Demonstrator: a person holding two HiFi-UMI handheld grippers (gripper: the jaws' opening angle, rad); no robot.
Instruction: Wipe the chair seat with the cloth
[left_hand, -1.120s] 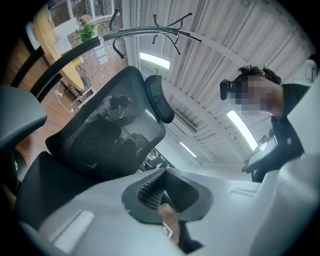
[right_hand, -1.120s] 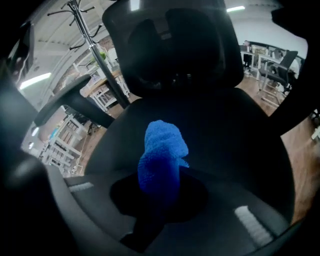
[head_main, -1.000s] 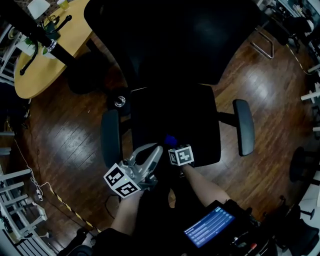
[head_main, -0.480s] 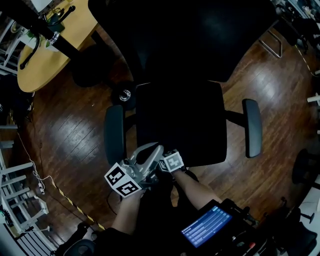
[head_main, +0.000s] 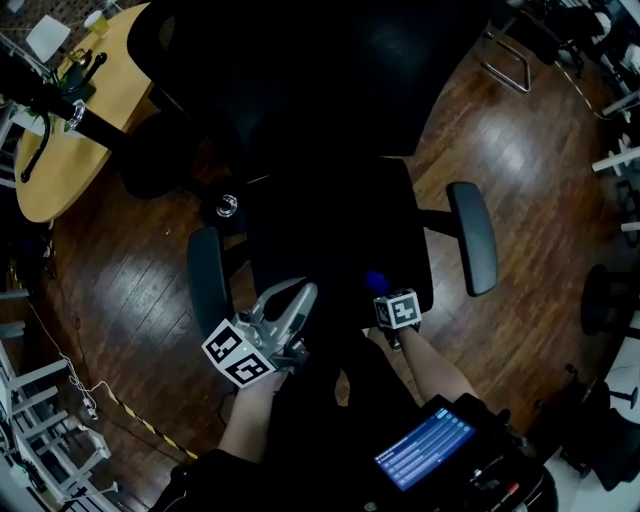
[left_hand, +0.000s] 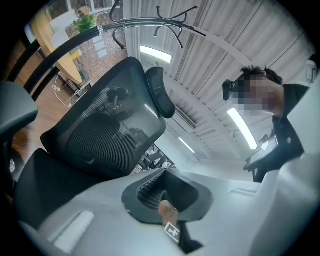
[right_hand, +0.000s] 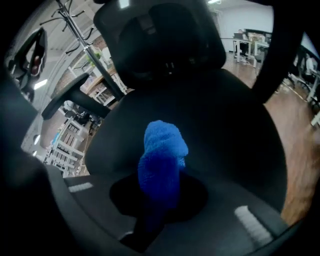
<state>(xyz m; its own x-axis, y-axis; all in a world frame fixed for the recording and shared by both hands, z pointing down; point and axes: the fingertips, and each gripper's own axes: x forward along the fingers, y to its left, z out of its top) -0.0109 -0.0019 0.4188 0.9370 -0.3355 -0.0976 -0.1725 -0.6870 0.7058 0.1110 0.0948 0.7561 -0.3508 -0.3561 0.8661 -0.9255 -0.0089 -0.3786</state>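
Note:
The black office chair fills the head view, its seat (head_main: 340, 225) dark between the two armrests. At the seat's front edge, right of centre, my right gripper (head_main: 385, 295) is shut on a blue cloth (head_main: 376, 281). In the right gripper view the cloth (right_hand: 162, 160) sticks out of the jaws as a bunched roll over the seat (right_hand: 230, 130), with the backrest (right_hand: 165, 35) beyond. My left gripper (head_main: 297, 297) hovers at the seat's front left corner, jaws together and holding nothing. Its own view looks up at the mesh backrest (left_hand: 100, 130).
Grey armrests stand at the left (head_main: 208, 280) and right (head_main: 472, 238) of the seat. A round wooden table (head_main: 55, 150) is at the upper left on the wood floor. A coat rack (left_hand: 150, 22) and a person (left_hand: 287, 115) show in the left gripper view. A lit screen (head_main: 430, 448) sits below.
My right gripper has slid right along the seat's front, away from the left gripper, and the blue cloth shows again. The left gripper has hardly moved.

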